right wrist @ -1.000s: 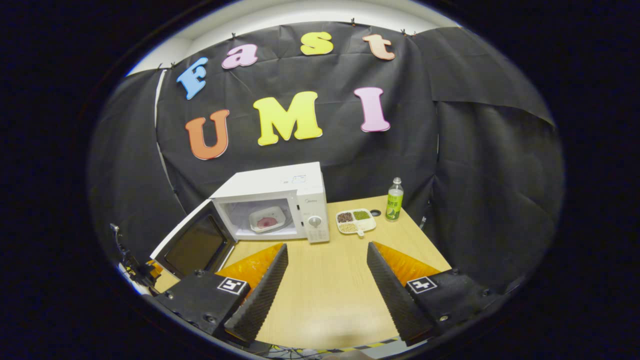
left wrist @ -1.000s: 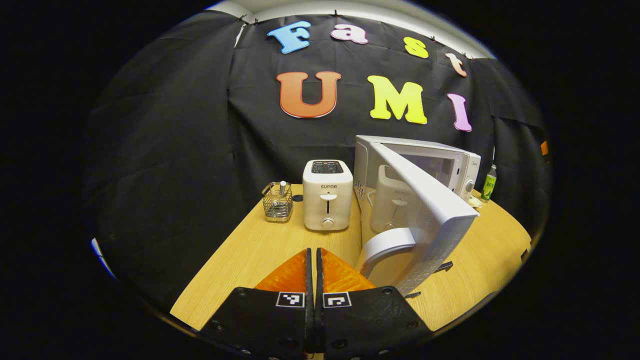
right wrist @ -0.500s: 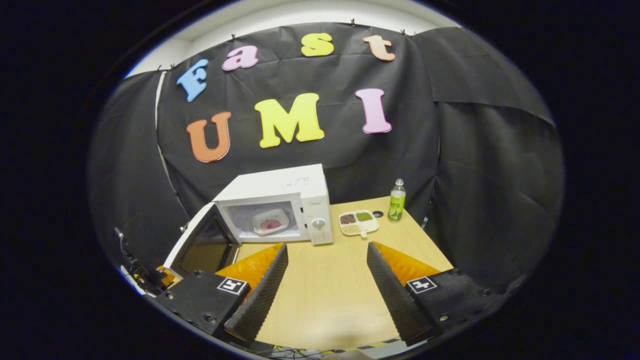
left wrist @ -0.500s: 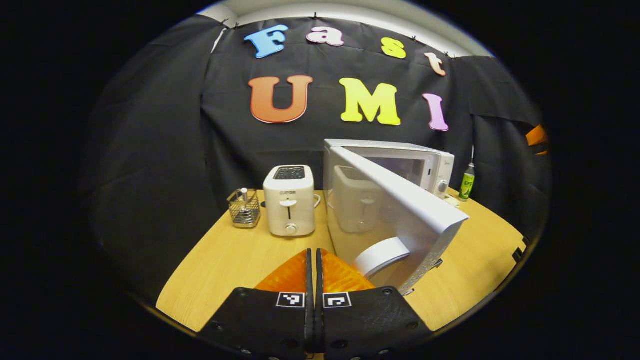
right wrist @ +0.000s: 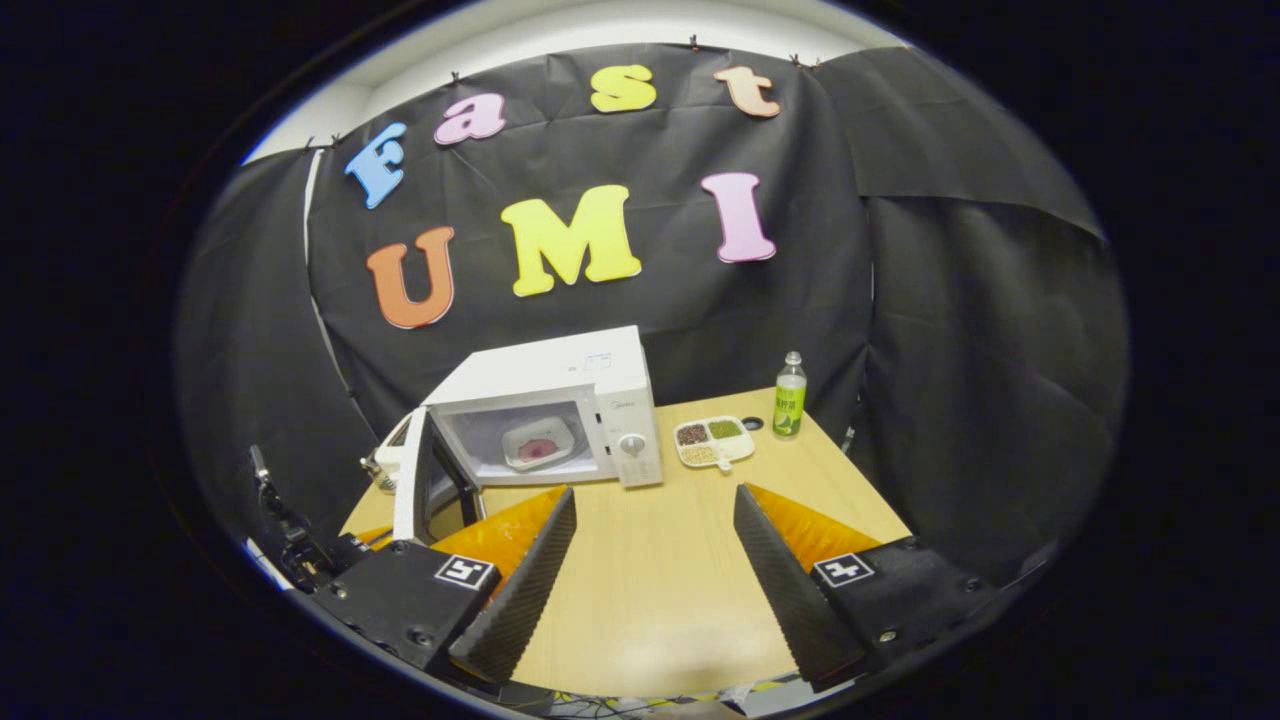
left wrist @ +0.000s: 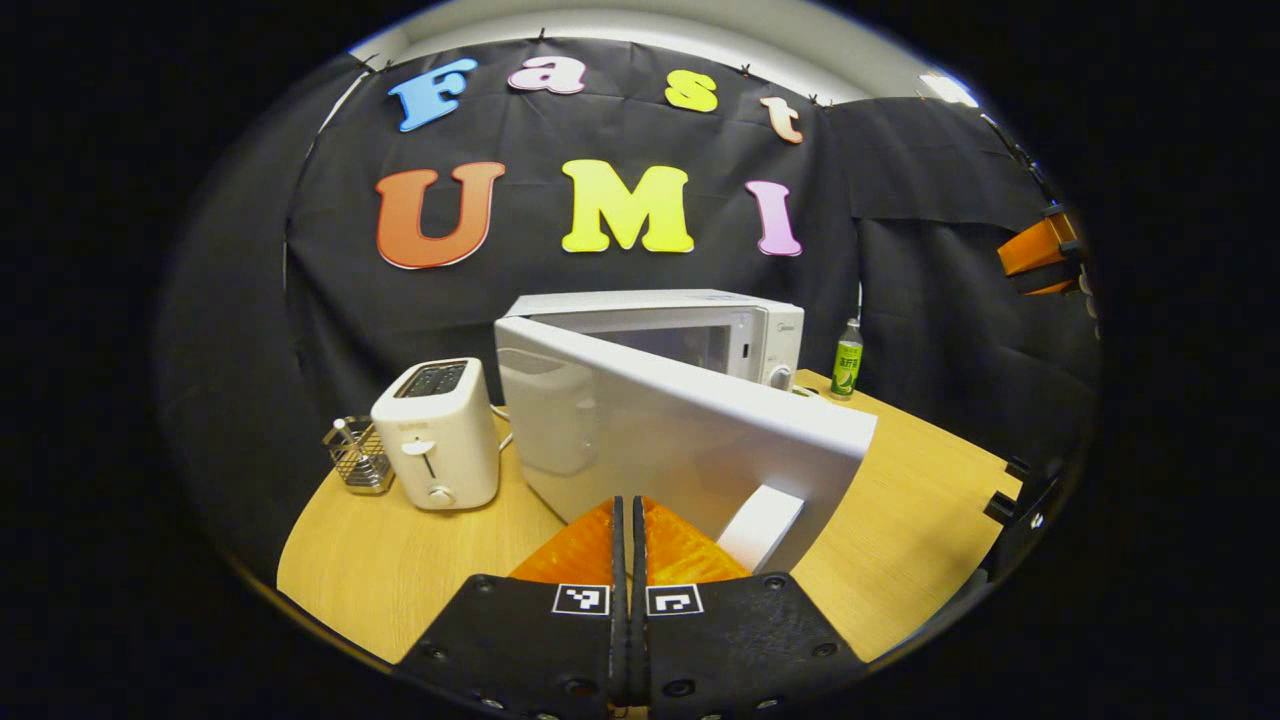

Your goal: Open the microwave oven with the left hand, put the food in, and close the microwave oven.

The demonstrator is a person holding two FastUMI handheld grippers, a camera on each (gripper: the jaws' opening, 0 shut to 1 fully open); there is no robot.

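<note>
My left claw (left wrist: pixel 628 520) is pressed closed, nothing between its fingers, just behind the microwave door (left wrist: pixel 680 425), near the handle (left wrist: pixel 760 527). My right claw (right wrist: pixel 650 545) hangs spread wide and empty over the bench (right wrist: pixel 660 590). The microwave (right wrist: pixel 560 405) stands with its door partly swung out; inside sits a plate of food (right wrist: pixel 538 443). Beside it lies a divided tray (right wrist: pixel 712 442) with dark, green and pale contents, then a green bottle (right wrist: pixel 789 396). Left of the microwave: a toaster (left wrist: pixel 437 433) and a wire basket (left wrist: pixel 356 458) holding a utensil.

White microwave (right wrist: pixel 560 400), door (left wrist: pixel 680 430) half open, holds food plate (right wrist: pixel 537 443).
</note>
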